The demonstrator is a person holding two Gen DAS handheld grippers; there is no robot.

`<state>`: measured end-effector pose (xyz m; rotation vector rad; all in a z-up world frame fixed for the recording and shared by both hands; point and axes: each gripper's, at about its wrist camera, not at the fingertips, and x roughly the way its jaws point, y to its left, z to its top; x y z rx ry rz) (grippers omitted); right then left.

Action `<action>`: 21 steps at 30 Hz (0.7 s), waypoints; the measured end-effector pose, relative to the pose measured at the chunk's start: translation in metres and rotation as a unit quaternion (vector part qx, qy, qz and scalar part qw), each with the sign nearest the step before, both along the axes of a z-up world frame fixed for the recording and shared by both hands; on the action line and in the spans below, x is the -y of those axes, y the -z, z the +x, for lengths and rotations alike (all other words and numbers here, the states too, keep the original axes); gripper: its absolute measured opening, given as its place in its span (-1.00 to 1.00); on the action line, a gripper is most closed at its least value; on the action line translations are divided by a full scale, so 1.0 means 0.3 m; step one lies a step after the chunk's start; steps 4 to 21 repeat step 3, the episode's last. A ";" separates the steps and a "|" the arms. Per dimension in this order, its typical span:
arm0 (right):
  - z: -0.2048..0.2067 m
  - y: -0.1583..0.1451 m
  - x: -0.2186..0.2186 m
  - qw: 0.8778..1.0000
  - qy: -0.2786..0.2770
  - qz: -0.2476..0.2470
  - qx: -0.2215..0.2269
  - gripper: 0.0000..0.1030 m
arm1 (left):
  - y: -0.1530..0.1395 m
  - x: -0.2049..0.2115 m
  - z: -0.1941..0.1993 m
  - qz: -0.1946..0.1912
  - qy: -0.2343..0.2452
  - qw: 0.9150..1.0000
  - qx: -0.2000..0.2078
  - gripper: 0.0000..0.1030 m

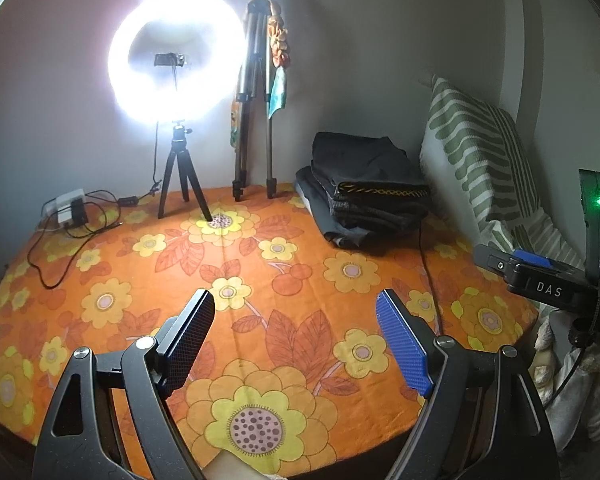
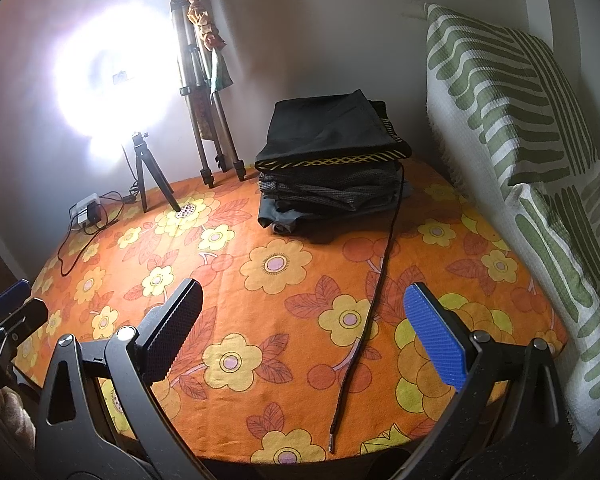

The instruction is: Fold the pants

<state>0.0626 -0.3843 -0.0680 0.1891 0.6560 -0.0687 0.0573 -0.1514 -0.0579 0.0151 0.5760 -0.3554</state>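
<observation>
A stack of folded dark pants (image 1: 364, 184) (image 2: 332, 168) lies at the back right of the orange flowered cloth (image 1: 260, 280) (image 2: 284, 280). The top pair is black with a yellow-patterned waistband. A black drawstring (image 2: 376, 280) trails from the stack toward the front edge. My left gripper (image 1: 296, 312) hovers open over the bare cloth near the front, nothing between its fingers. My right gripper (image 2: 304, 308) is open too, over the cloth to the right, with the drawstring lying below between its fingers. Its body (image 1: 540, 276) shows at the right edge of the left wrist view.
A lit ring light on a small tripod (image 1: 180, 184) (image 2: 148, 176) stands at the back left, with a folded tall tripod (image 1: 252, 100) (image 2: 208, 120) beside it. A power adapter and cables (image 1: 72, 208) (image 2: 88, 208) lie at the far left. Green-striped pillows (image 1: 480, 152) (image 2: 520, 140) line the right side.
</observation>
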 end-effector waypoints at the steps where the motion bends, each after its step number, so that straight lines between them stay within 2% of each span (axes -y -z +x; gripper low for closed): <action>1: 0.000 0.000 0.001 1.000 0.000 0.000 0.000 0.99 | -0.001 -0.001 0.000 0.000 -0.001 1.000 0.001 0.61; 21: 0.000 0.000 0.000 1.000 0.000 0.000 -0.001 0.99 | -0.002 -0.006 0.000 0.001 -0.004 1.000 0.001 0.61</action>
